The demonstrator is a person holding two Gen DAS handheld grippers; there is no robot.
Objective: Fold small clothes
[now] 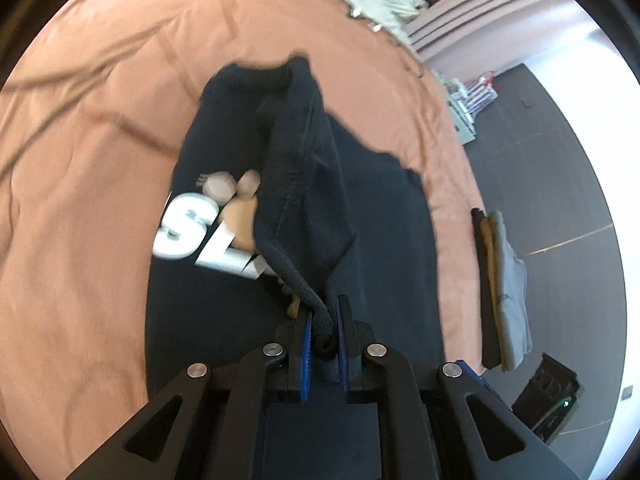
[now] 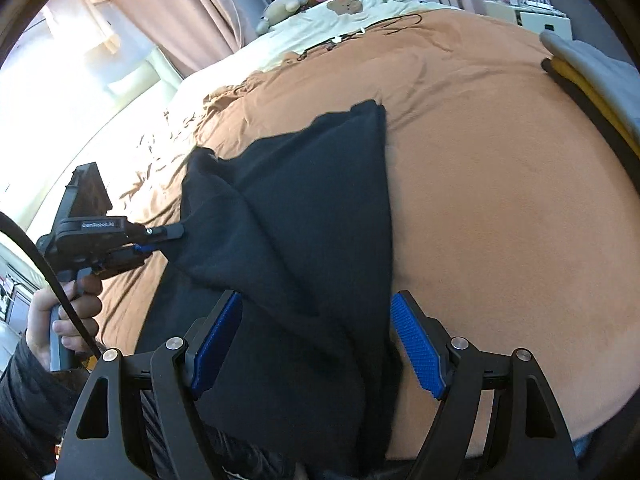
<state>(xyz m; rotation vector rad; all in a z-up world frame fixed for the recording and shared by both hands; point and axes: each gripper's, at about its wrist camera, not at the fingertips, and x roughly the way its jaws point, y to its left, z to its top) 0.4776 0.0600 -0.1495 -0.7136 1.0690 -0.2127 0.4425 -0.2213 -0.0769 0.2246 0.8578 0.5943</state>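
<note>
Shirt (image 1: 380,240), dark navy with white letters and a printed figure on it, lies across the middle of both frames on a brown bedspread (image 1: 100,160), one part lifted into a fold. The left gripper (image 1: 324,320), at bottom centre of its view, is clenched on the shirt's ribbed edge, which rises in a taut ridge toward the upper centre. In the right view it shows at left, pinching the cloth, held by a hand (image 2: 68,316) in a dark sleeve. The right gripper (image 2: 316,312) at bottom centre has its blue pads (image 2: 416,348) spread wide, released, with the shirt lying between them. A stack (image 1: 500,292) of folded clothes sits at the bedspread's right edge. A cream blanket (image 2: 360,12) and a plush toy (image 2: 280,10) lie at the top.
</note>
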